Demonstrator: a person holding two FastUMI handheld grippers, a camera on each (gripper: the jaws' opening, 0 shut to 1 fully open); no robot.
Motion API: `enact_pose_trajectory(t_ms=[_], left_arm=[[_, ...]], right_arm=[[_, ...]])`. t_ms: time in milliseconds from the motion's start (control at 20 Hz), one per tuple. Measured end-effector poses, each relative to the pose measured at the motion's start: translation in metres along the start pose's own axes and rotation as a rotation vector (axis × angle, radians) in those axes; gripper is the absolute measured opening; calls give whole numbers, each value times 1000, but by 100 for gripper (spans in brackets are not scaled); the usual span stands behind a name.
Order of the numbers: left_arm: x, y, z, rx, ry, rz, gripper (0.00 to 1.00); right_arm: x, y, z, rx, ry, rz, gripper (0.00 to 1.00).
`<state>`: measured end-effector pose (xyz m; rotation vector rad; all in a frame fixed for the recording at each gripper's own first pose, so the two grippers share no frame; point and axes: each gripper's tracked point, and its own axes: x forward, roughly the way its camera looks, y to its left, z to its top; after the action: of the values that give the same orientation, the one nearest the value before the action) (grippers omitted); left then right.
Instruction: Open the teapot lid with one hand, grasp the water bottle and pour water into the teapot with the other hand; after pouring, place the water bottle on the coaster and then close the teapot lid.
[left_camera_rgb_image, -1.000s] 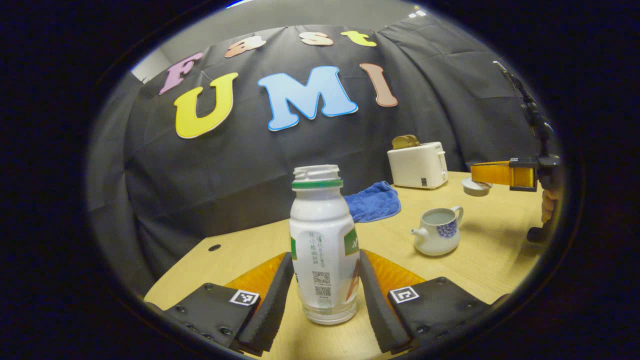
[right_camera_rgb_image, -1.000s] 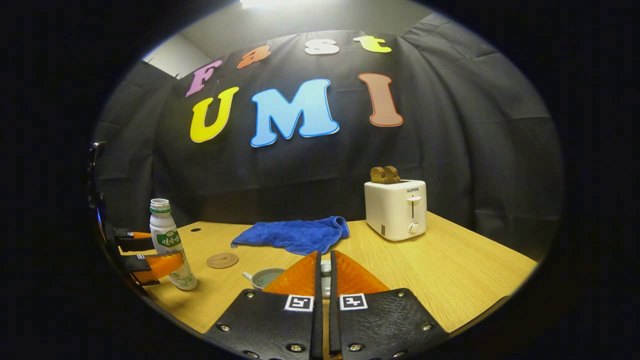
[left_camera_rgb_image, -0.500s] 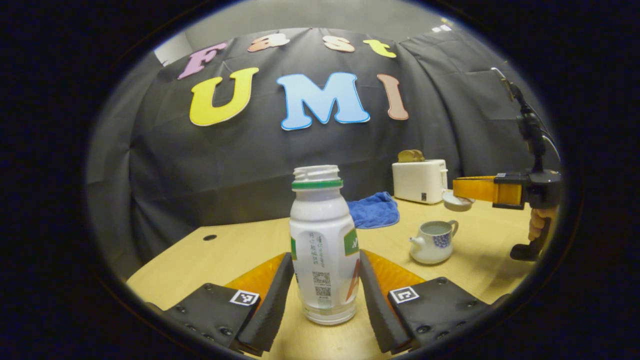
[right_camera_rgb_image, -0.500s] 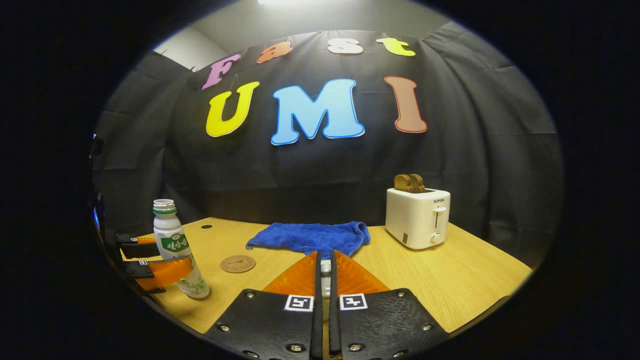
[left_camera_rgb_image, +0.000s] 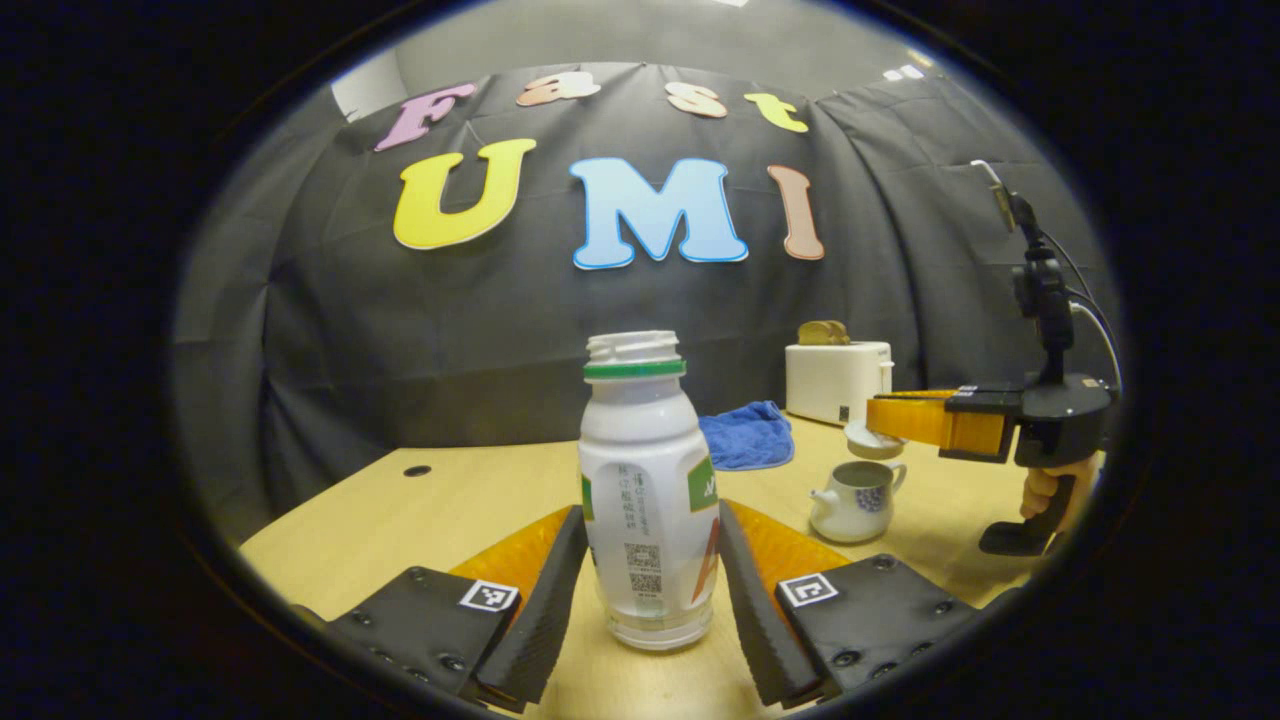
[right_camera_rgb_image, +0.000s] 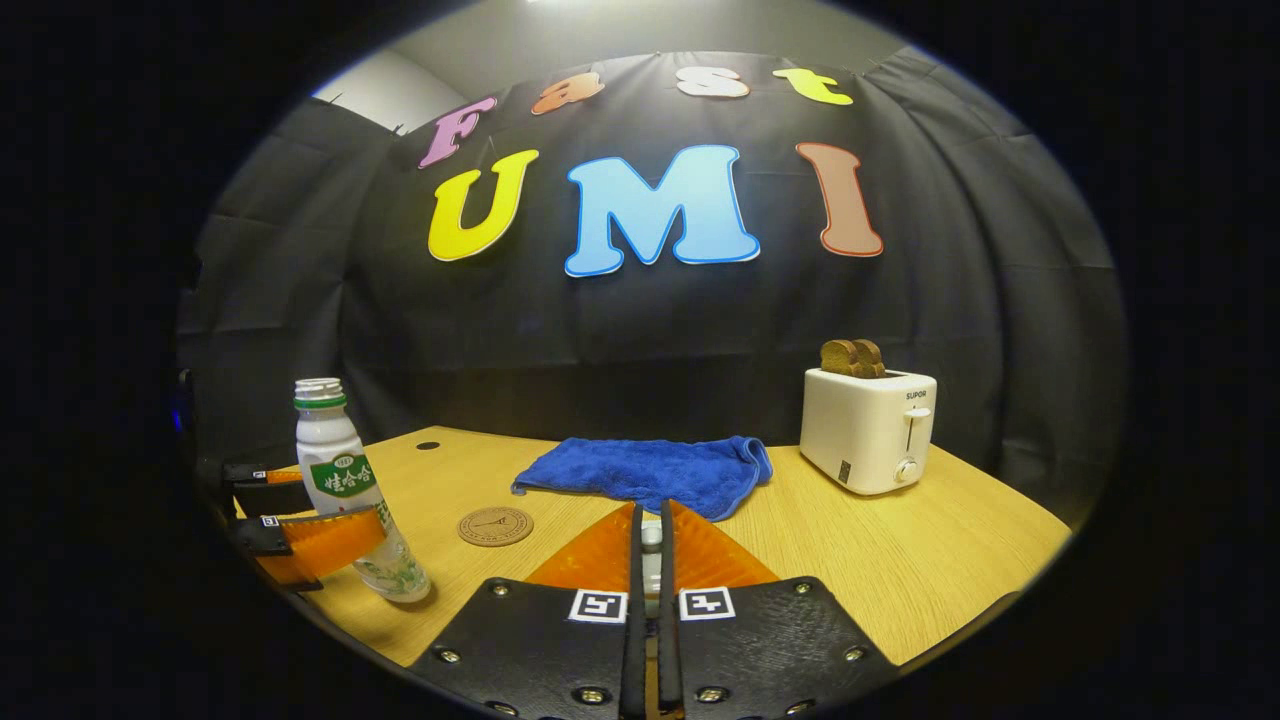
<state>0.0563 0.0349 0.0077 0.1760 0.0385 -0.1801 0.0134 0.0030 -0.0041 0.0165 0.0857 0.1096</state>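
A white water bottle (left_camera_rgb_image: 648, 490) with a green neck ring and no cap stands upright between my left gripper's (left_camera_rgb_image: 650, 512) fingers, which press on both its sides. In the right gripper view the bottle (right_camera_rgb_image: 345, 480) leans a little, its base at the tabletop. To the right, the white teapot (left_camera_rgb_image: 858, 500) with a blue pattern sits uncovered on the table. My right gripper (left_camera_rgb_image: 878, 420) is just above it, shut on the teapot lid (left_camera_rgb_image: 868, 438). The lid's knob (right_camera_rgb_image: 651, 540) shows between that gripper's (right_camera_rgb_image: 648, 512) closed fingers. A round brown coaster (right_camera_rgb_image: 495, 525) lies right of the bottle.
A blue cloth (right_camera_rgb_image: 650, 472) lies at the back of the wooden table (right_camera_rgb_image: 900, 570). A white toaster (right_camera_rgb_image: 868, 430) with bread stands at the back right. A hand (left_camera_rgb_image: 1045, 490) holds the right gripper's handle.
The right gripper with the lid has come lower and nearer the teapot. The bottle has shifted right with the left gripper. The teapot has dropped out of the right gripper view.
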Motion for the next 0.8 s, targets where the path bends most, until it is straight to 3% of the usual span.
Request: enact_pose_trajectory(t_ms=[50,250,800], left_arm=[[-1,0,-1,-9,-5,-2,79],[0,4,-2,-19,0,2,85],[-3,3,5,-25,-21,1,85]], right_arm=[[0,0,-1,0,2,-1,5],[6,0,-10,-4,27,1,5],[12,1,-30,8,81,6,5]])
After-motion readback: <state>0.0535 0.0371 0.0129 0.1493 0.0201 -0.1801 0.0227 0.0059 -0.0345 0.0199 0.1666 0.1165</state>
